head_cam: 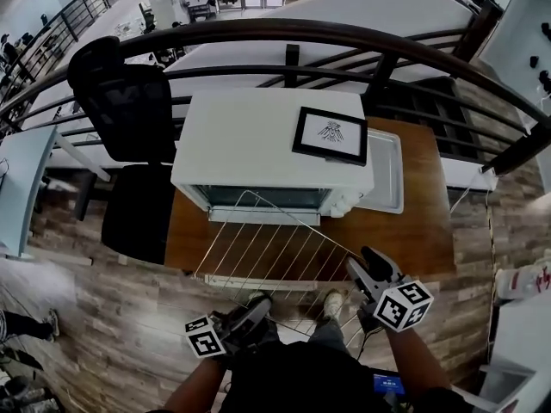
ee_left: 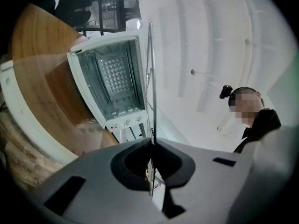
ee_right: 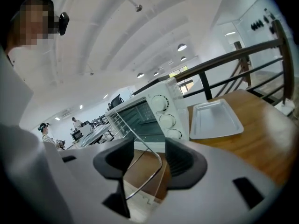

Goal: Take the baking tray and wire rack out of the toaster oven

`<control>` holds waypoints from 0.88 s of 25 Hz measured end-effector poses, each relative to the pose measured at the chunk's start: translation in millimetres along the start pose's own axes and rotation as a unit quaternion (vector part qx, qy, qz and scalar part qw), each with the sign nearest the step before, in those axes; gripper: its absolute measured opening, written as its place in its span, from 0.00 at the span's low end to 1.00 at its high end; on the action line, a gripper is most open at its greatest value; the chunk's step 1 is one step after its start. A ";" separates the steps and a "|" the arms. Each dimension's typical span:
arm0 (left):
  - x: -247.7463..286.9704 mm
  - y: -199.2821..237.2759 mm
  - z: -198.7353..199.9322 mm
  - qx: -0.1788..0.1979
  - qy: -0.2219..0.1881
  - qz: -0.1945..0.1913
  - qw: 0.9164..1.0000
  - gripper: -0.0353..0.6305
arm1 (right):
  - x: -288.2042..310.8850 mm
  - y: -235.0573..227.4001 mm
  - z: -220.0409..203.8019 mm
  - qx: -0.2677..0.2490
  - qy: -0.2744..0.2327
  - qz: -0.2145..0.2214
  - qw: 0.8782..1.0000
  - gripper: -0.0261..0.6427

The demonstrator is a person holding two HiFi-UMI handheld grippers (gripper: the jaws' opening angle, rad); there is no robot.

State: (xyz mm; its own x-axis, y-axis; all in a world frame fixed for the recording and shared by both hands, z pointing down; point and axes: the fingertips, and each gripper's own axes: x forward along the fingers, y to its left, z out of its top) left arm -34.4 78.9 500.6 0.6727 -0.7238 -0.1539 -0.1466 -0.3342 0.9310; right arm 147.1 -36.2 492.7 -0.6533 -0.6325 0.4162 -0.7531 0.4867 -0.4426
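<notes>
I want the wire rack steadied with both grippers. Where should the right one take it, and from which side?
Probably the wire rack's thin frame wire at its near right corner, from the person's side: that bend sits between the open right gripper's jaws, alongside the left gripper's pinch.

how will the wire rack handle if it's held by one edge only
Probably light: the wire rack is thin rods with open gaps. Likely stiff enough but springy, so its far end may bob. With only the left gripper pinching one thin rod, it could pivot or slip.
</notes>
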 end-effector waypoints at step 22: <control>173.2 8.0 -199.3 -0.007 0.113 0.046 0.993 0.06 | -156.0 -203.6 -11.0 0.073 -0.003 -0.038 0.997 0.25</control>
State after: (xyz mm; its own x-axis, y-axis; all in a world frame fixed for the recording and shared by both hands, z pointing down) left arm 225.5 71.1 547.3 0.8022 -0.5970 0.0082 -0.2060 -0.2640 0.9423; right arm 401.5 -30.0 526.6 -0.5933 -0.6678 0.4495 -0.7814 0.3438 -0.5208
